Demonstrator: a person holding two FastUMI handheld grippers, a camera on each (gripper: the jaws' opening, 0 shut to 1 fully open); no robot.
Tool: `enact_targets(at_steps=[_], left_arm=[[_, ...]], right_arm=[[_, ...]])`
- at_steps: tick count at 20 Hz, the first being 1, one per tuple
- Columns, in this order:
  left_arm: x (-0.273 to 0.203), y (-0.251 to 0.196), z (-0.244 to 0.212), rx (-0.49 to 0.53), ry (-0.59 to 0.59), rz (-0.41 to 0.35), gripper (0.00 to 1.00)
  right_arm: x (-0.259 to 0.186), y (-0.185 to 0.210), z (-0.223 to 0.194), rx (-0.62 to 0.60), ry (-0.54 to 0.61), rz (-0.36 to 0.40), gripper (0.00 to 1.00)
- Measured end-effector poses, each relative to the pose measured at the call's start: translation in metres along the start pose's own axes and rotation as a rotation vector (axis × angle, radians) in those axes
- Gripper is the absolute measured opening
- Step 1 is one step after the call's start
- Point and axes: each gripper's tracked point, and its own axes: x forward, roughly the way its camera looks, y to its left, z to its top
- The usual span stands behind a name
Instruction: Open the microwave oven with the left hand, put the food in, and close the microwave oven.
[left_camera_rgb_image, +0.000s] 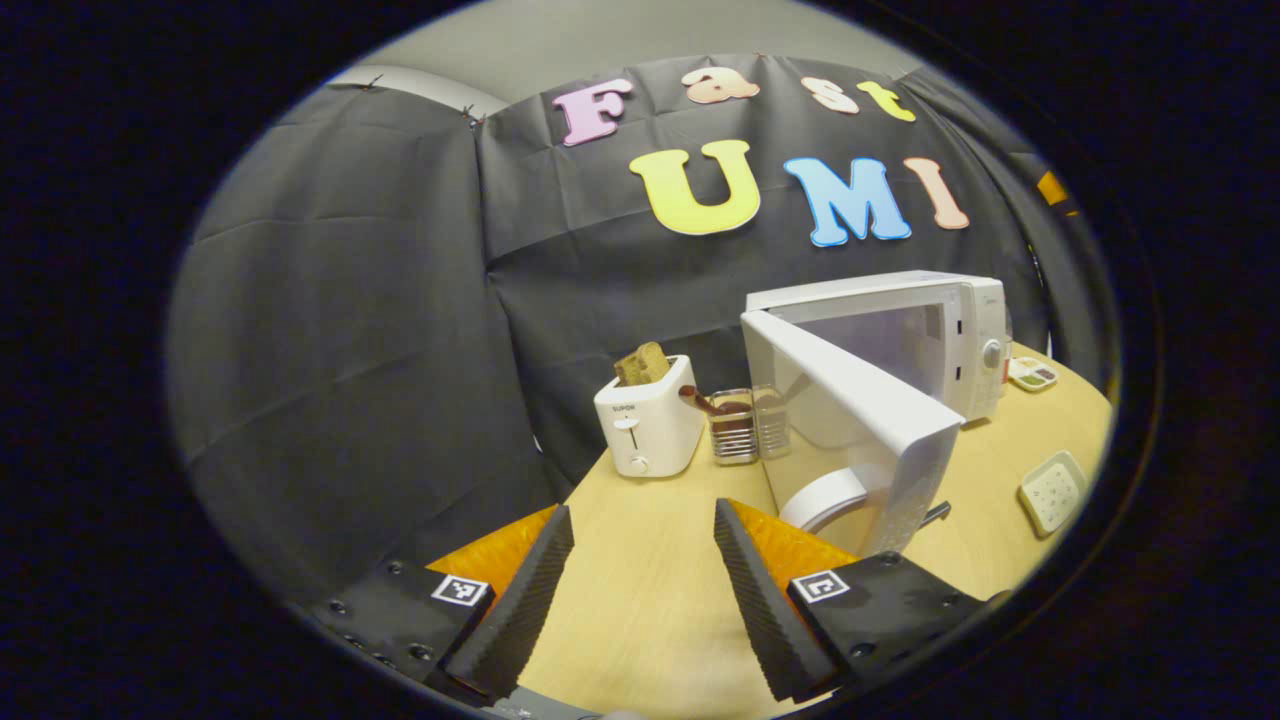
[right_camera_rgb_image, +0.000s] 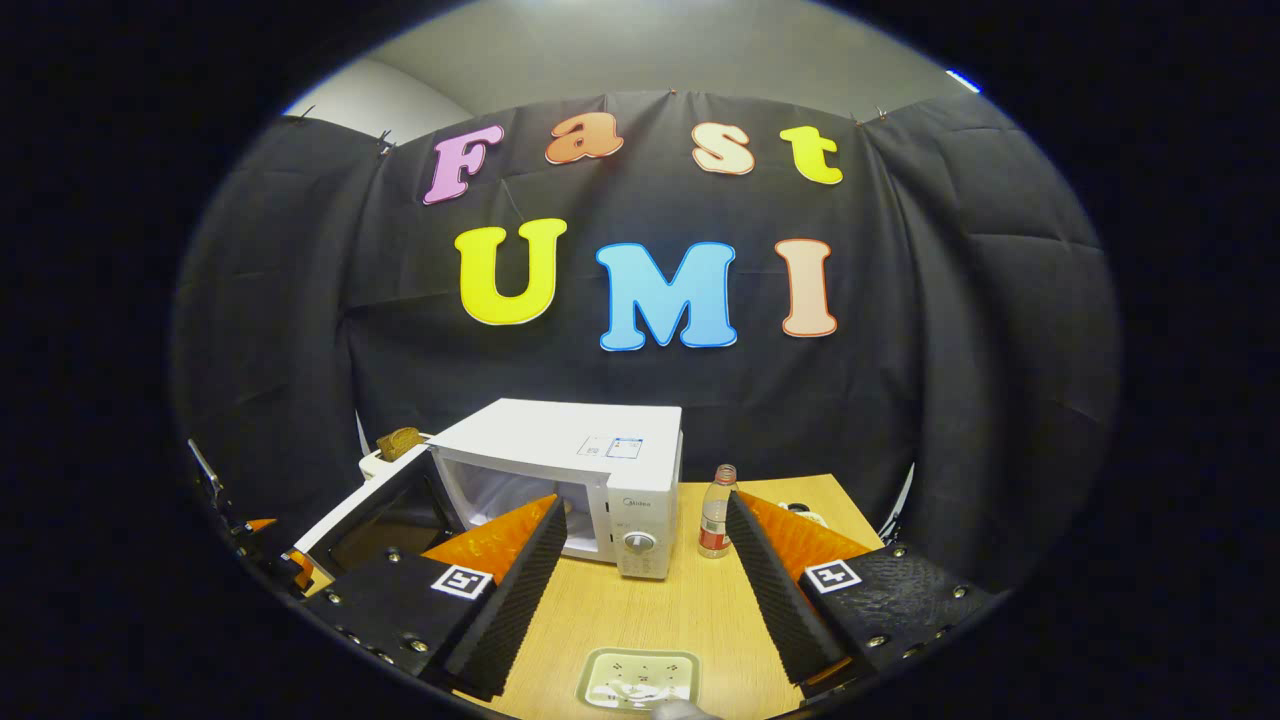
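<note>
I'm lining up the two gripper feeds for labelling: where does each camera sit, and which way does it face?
Left gripper view: rides the left gripper, low over the wooden table, facing the white microwave oven's open door edge-on, white toaster beside; own open fingers show.
Right gripper view: rides the right gripper, facing the microwave oven front-on, clear plastic bottle beside it; own open fingers show.
Shared: microwave oven, toaster, table.
</note>
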Motion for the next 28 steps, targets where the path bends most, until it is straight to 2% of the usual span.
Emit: enact_targets(at_steps=[4, 8, 15, 18, 20, 22, 23, 24, 27, 28], left_arm=[[-0.008, -0.045, 0.01, -0.027, -0.019, -0.089, 0.94], [-0.011, -0.116, 0.021, 0.005, -0.019, -0.222, 0.94], [-0.016, -0.236, 0.047, -0.004, -0.067, -0.407, 0.95], [-0.012, -0.272, 0.053, 0.008, -0.093, -0.452, 0.94], [-0.002, -0.289, 0.051, 0.016, -0.077, -0.461, 1.0], [0.004, -0.303, 0.06, 0.011, -0.093, -0.47, 1.0], [0.007, -0.311, 0.062, 0.011, -0.098, -0.476, 0.94], [0.009, -0.318, 0.065, 0.014, -0.098, -0.483, 0.94], [0.022, -0.328, 0.064, 0.022, -0.1, -0.482, 0.95], [0.024, -0.328, 0.064, 0.021, -0.094, -0.477, 0.98]], right_arm=[[-0.007, -0.016, 0.004, -0.026, 0.005, -0.021, 0.98], [-0.021, -0.05, 0.024, -0.018, -0.032, -0.08, 0.98], [-0.044, -0.108, 0.019, 0.027, -0.014, -0.184, 0.98], [-0.052, -0.127, 0.01, 0.032, 0.006, -0.216, 0.97], [-0.056, -0.137, 0.006, 0.043, 0.013, -0.232, 0.98], [-0.06, -0.147, 0.001, 0.046, 0.025, -0.246, 0.98], [-0.06, -0.152, -0.001, 0.045, 0.033, -0.254, 0.97], [-0.062, -0.157, -0.003, 0.048, 0.041, -0.261, 0.93], [-0.062, -0.166, -0.006, 0.059, 0.054, -0.275, 0.93], [-0.061, -0.165, -0.009, 0.06, 0.062, -0.274, 0.98]])
